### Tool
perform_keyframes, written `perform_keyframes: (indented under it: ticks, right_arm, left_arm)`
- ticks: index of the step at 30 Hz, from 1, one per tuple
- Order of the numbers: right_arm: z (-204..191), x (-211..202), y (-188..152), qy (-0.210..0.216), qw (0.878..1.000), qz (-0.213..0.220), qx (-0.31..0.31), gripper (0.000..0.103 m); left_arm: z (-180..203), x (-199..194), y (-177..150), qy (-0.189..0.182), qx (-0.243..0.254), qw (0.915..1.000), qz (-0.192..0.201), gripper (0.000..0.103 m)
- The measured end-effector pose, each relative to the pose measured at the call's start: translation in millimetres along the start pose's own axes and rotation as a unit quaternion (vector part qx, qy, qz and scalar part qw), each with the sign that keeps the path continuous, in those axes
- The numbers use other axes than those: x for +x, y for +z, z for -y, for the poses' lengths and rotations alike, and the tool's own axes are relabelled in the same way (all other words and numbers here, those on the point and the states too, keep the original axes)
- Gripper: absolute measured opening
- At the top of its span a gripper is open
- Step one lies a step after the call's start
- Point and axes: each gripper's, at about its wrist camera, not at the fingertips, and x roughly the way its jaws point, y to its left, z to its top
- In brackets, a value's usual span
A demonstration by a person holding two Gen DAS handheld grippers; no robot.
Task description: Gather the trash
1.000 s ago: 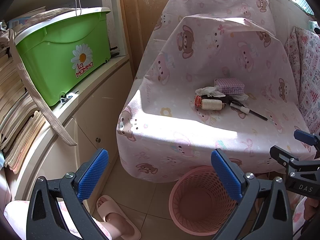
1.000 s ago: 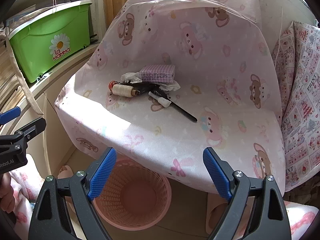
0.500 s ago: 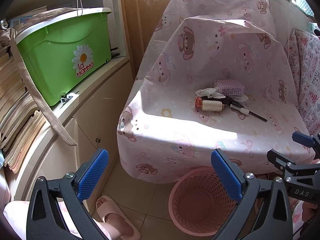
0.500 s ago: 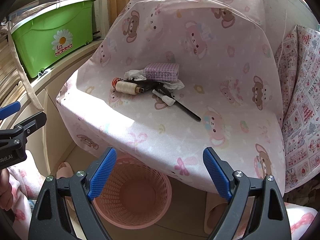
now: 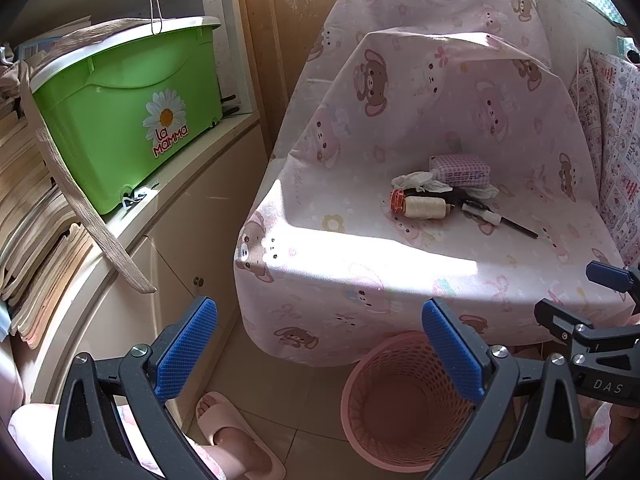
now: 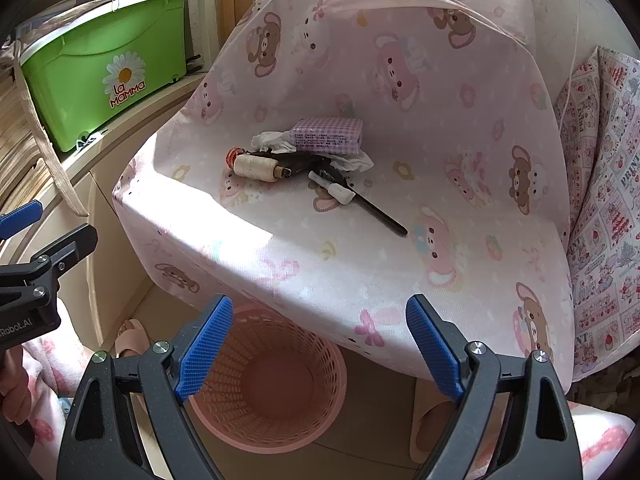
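Note:
A small heap lies on the pink bear-print chair seat [image 6: 304, 240]: crumpled white tissue [image 6: 272, 140] [image 5: 412, 179], a purple checked tissue pack [image 6: 328, 139] [image 5: 460, 170], a cream thread spool [image 6: 256, 168] [image 5: 424, 208], a white-capped black pen [image 6: 360, 204] [image 5: 500, 222]. A pink mesh bin [image 6: 268, 380] [image 5: 400, 400] stands on the floor below the seat's front edge. My left gripper [image 5: 320, 356] and right gripper [image 6: 316, 348] are open and empty, held low before the seat, above the bin.
A green storage box [image 5: 120, 120] sits on a cream cabinet ledge [image 5: 192, 160] at left, with stacked books [image 5: 28, 200] beside it. A patterned cloth [image 6: 600, 200] hangs at right. Slippered feet [image 5: 236, 436] are on the tiled floor.
Both grippers have crept slightly forward toward the seat; the heap looks a little closer. Nothing was taken hold of.

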Motion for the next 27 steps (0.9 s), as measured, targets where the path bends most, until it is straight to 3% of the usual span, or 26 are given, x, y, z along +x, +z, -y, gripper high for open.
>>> perform_keyframes:
  ticks: [4,9,11,14,18,23,27]
  right_arm:
    - [2,-4,1,0.009,1.0,0.006,0.003,0.09]
    - [7,-10,4,0.02,1.0,0.021,0.01,0.09]
    - [13,-11,5,0.016,0.999,0.026,0.021,0.088]
    - [25,-10,8,0.022,0.999,0.018,0.042,0.076]
    - [40,-13,28,0.047,0.998,0.013,0.048,0.063]
    - [59,-20,68,0.047,0.997,0.028,0.049,0.062]
    - [71,-12,89,0.044,0.998,0.024,0.038,0.048]
  left_arm:
    - [-3,3,0,-0.006,-0.013,0.9999,-0.009,0.1]
    - [-3,10,-1,0.002,-0.012,0.9997,-0.022,0.084]
    - [-2,16,-1,0.01,-0.01,0.9996,-0.026,0.083]
    - [-2,24,8,-0.001,-0.007,0.9991,-0.043,0.073]
    - [-1,24,37,-0.04,-0.003,0.9977,-0.054,0.044]
    - [6,38,79,-0.044,0.019,0.9968,-0.063,0.039]
    - [-2,64,103,-0.093,-0.027,0.9899,-0.103,0.032]
